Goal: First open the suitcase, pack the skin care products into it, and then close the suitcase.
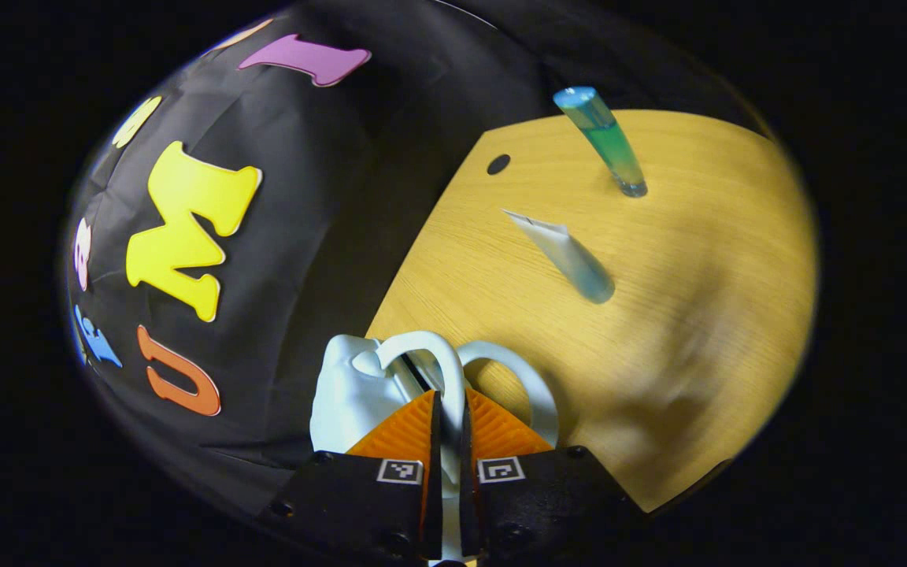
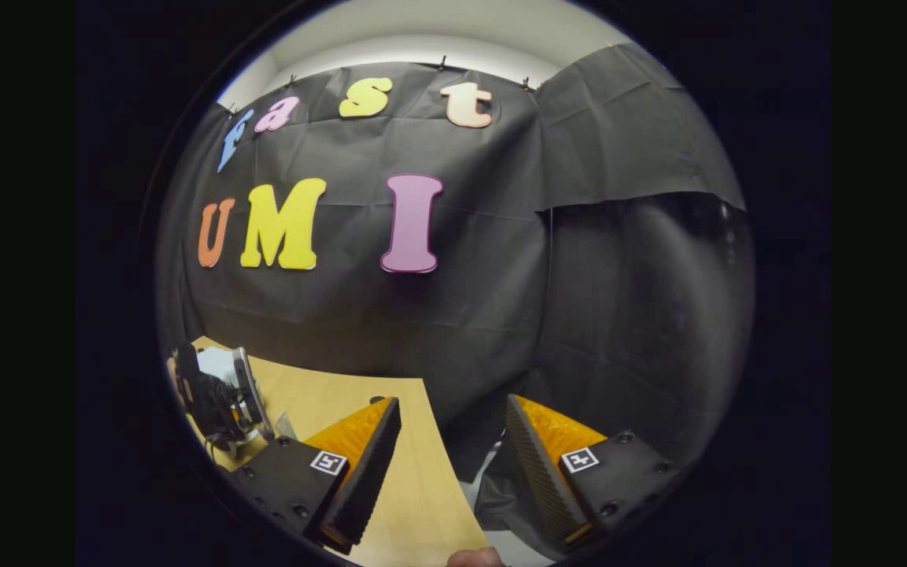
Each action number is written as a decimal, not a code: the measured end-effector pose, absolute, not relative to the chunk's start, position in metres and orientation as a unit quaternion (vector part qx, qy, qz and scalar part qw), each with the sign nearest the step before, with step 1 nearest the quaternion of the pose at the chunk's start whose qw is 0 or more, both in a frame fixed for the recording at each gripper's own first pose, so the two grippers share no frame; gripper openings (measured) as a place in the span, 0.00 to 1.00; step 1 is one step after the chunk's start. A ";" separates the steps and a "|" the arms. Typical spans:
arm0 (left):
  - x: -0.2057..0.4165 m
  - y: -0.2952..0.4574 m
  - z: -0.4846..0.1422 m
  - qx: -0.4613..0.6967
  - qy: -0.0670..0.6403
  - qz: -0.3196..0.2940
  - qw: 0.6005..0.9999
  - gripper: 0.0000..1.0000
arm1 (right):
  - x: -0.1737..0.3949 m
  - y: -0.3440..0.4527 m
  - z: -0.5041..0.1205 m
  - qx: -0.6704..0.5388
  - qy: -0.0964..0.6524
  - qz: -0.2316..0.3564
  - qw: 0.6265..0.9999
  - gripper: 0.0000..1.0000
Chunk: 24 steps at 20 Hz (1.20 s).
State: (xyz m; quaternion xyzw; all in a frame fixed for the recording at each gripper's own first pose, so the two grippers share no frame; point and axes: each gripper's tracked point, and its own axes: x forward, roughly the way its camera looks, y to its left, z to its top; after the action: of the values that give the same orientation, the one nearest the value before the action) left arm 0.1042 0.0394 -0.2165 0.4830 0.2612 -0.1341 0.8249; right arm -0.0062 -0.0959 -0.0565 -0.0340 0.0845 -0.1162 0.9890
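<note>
Gripping a white looped handle [image 1: 438,354], the left gripper [image 1: 450,409] has its jaws nearly closed, one ribbed finger on each side of the loop, both pressing it. A second white loop [image 1: 528,378] sits just right of the fingers, untouched. Both loops look like smooth moulded plastic, rounded arches. They join a white glossy body [image 1: 343,394] left of the fingers; likely the suitcase, but I cannot tell whether it is open or shut.

Table [image 1: 697,315] is light wood-grain laminate with a rounded corner and a small dark hole [image 1: 498,164] near its far edge. Taking the handle as reference:
- beyond it, mid-table, a pale tube [image 1: 564,256] lies flat, crimped flat end toward the hole, bluish rounded cap end toward the near side
- farther beyond, a translucent blue-green tube [image 1: 603,142] stands on its narrow end, leaning, well apart from the handle
- the two tubes are near each other, not touching

Right gripper [image 2: 453,457] is released, jaws wide apart, nothing between them. Fingers are wedge-shaped with fine ribbed pads [image 2: 371,465]. It hangs over the table edge [image 2: 414,504], facing the black cloth wall [image 2: 461,331]. In the right gripper view the left gripper's body shows far left over the table, blurred, next to something white [image 2: 217,366]. A fingertip [image 2: 473,557] shows at the bottom edge.
</note>
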 end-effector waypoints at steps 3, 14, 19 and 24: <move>0.104 0.058 -0.166 0.448 0.225 -0.107 0.859 0.07 | -0.003 -0.079 -0.052 -0.033 0.079 -0.100 0.991 0.80; 0.106 0.325 -0.028 0.217 0.092 0.058 0.970 0.03 | 0.027 -0.004 -0.037 -0.048 0.077 -0.038 0.995 0.80; 0.123 0.473 -0.098 0.110 0.106 0.086 0.985 0.03 | 0.034 0.020 -0.025 -0.090 0.061 -0.021 0.994 0.80; 0.152 0.555 -0.217 -0.048 0.186 0.108 0.975 0.04 | 0.037 0.043 -0.040 -0.123 0.084 -0.005 0.989 0.80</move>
State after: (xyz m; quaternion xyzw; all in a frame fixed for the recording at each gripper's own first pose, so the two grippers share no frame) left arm 0.1518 0.5549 -0.2170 -0.0481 0.1860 0.1076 0.9755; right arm 0.0368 0.0431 -0.0405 -0.1234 0.0842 -0.0055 0.9888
